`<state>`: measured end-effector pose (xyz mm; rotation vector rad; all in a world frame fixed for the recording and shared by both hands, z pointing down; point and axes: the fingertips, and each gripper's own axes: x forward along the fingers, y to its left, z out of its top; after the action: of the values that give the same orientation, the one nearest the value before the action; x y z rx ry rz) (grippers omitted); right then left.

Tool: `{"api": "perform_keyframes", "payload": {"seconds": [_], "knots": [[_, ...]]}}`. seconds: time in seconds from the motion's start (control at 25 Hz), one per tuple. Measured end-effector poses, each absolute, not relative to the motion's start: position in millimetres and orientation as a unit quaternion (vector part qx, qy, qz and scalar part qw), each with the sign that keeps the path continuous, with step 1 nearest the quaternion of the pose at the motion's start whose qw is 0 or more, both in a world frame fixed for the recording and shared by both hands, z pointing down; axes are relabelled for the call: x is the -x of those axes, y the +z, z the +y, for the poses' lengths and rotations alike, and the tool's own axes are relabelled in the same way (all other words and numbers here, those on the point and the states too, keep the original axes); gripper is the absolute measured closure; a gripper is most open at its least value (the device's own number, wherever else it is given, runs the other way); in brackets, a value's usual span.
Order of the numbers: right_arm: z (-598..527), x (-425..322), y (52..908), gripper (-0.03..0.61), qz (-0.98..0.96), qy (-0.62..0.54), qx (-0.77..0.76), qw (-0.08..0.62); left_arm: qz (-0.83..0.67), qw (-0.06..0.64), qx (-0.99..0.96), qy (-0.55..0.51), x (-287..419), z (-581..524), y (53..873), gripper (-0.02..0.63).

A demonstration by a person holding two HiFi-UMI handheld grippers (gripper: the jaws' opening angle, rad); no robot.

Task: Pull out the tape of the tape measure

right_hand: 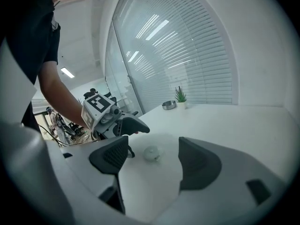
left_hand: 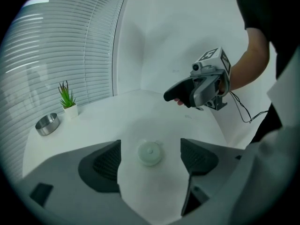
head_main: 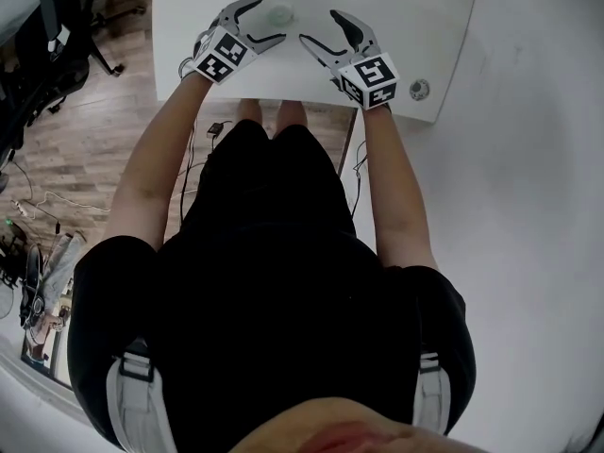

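Smooth matt table (left_hand: 140,111); pale plastic tape measure (left_hand: 150,153); shiny metal bowl (left_hand: 47,124).

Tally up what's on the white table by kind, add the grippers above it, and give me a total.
Tape measure: 1
Potted plant: 1
Metal bowl: 1
Round fitting at the table edge: 1
Grippers: 2 (left gripper, right gripper)
Total: 6

Tbl (head_main: 406,17): tape measure (head_main: 279,14), bowl (left_hand: 47,124), plant (left_hand: 68,102)
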<state>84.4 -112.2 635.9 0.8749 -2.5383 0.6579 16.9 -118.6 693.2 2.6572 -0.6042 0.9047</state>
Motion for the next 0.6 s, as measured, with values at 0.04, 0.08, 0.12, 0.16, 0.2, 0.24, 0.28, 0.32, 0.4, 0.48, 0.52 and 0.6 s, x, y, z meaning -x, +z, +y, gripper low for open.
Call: {"api": "perform_keyframes", "payload": {"seconds": [0.04,0.08,0.12,0.16,0.2,0.24,0.28,0.32,0.4,0.48,0.52,0.6], "knots": [[-111.5,-84.4,636.8,0.248,-0.902,0.235,-0.311,0.187,-0.206,0.134,-0.917,0.315,-18.4,-119.3,696.5,0.202],[-110.7,-84.7,637.9,0.249,-0.901,0.236,-0.311,0.187,-0.203,0.135,-0.916,0.319,-19.8,-119.9,700.1,0.202],[-110.1,-85.0,639.0,0.250,-0.901,0.237,-0.312,0.187,-0.200,0.134,-0.915,0.324,-21.2,-120.4,704.1,0.204],[-110.0,-85.2,640.2,0.252,-0.900,0.238,-0.313,0.187,-0.195,0.133,-0.914,0.329,-22.4,-121.0,708.0,0.206],[-109.9,-85.1,641.4,0.253,-0.900,0.239,-0.314,0.187,-0.190,0.130,-0.914,0.334,-23.3,-121.7,711.3,0.212],[-109.4,-85.3,642.8,0.253,-0.899,0.241,-0.314,0.187,-0.187,0.126,-0.913,0.339,-24.2,-121.9,714.3,0.220],[-108.4,-85.6,644.3,0.255,-0.899,0.242,-0.315,0.187,-0.184,0.122,-0.912,0.345,-25.2,-121.8,717.2,0.229],[-107.2,-86.2,645.7,0.255,-0.898,0.243,-0.315,0.187,-0.182,0.118,-0.911,0.351,-26.0,-121.3,720.0,0.236],[-105.4,-86.7,647.2,0.256,-0.898,0.245,-0.315,0.187,-0.180,0.113,-0.909,0.360,-27.0,-121.0,724.2,0.246],[-105.4,-86.6,647.5,0.256,-0.897,0.248,-0.316,0.186,-0.176,0.113,-0.907,0.365,-27.5,-121.3,727.1,0.257],[-105.5,-86.7,647.7,0.258,-0.896,0.248,-0.317,0.186,-0.175,0.112,-0.907,0.367,-27.8,-121.5,728.8,0.262],[-105.5,-87.3,648.0,0.258,-0.896,0.249,-0.318,0.186,-0.173,0.111,-0.905,0.372,-28.8,-121.9,732.3,0.268]]}}
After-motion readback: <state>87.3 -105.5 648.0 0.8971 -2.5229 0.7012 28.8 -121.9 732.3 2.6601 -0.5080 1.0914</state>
